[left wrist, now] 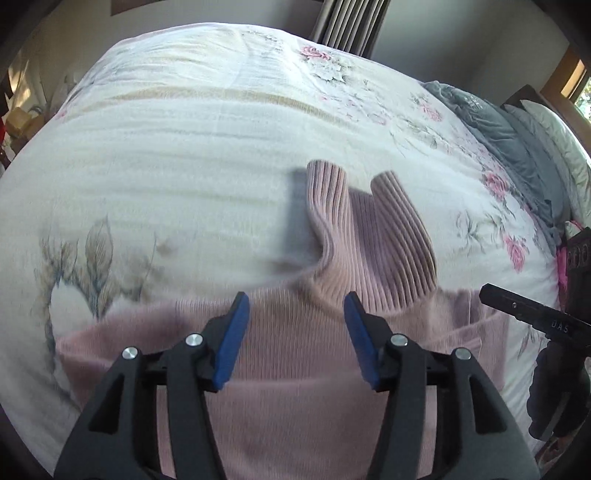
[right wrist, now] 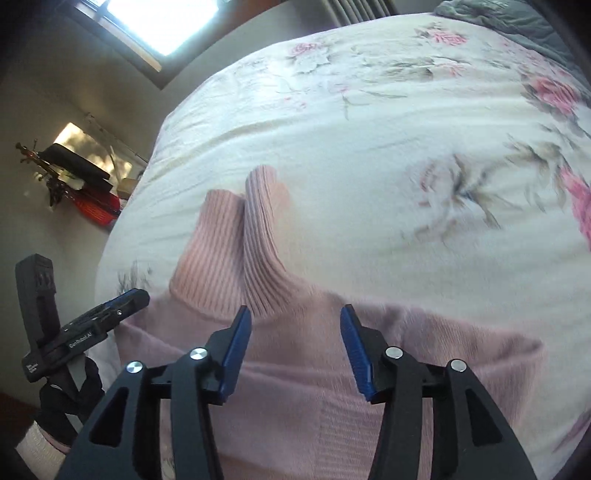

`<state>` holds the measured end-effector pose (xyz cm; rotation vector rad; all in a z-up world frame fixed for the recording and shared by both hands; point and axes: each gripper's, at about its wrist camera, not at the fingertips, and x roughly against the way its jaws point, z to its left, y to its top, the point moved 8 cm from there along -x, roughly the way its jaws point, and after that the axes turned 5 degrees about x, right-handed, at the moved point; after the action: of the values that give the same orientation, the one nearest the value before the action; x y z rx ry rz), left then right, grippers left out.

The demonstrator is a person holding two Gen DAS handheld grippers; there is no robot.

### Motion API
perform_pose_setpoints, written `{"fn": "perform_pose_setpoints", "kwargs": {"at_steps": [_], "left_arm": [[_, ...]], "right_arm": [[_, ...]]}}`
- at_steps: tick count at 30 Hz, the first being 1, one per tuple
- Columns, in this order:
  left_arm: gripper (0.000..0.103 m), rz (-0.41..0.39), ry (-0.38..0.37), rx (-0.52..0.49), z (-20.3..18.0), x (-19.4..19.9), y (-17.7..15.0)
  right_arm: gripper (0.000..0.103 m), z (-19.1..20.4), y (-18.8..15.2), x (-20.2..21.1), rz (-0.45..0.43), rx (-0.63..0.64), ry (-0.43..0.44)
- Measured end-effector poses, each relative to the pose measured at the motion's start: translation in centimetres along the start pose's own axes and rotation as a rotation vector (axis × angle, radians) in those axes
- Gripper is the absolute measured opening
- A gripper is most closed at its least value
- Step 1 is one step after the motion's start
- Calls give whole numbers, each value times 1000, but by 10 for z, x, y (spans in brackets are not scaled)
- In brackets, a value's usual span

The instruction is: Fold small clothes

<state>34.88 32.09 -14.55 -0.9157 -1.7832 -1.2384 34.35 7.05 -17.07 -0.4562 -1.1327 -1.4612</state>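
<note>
**Over the sweater: both grippers released, fold not yet begun**

Above the pink sweater (left wrist: 295, 369) hang the left gripper (left wrist: 293, 339) and right gripper (right wrist: 295, 350), jaws spread, grasping nothing. The sweater lies flat on the bed (left wrist: 166, 166), its ribbed cuffs (left wrist: 369, 229) doubled up beyond the body. My judgement: pinch one layer's edge at matching points either side, lift low, and lay it over evenly (soft knit sags and drags). Beyond the sweater spreads a floral quilt; grey bedding (left wrist: 509, 140) lies to its far right, a curtain (left wrist: 347, 22) behind.
</note>
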Motion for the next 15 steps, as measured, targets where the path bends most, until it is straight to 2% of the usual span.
{"fn": "perform_pose_setpoints", "kwargs": {"at_steps": [2, 5, 9, 14, 15], "left_arm": [[53, 23, -31, 17, -8, -15, 22], [55, 62, -25, 24, -14, -40, 42], [55, 127, -11, 46, -14, -73, 51], [54, 120, -30, 34, -17, -86, 57], [54, 119, -28, 34, -17, -87, 58]], "right_arm": [[56, 4, 21, -19, 31, 1, 22], [56, 8, 43, -49, 77, 5, 8], [56, 10, 56, -75, 115, 2, 2], [55, 10, 69, -97, 138, -14, 12], [49, 10, 70, -101, 143, -13, 12]]}}
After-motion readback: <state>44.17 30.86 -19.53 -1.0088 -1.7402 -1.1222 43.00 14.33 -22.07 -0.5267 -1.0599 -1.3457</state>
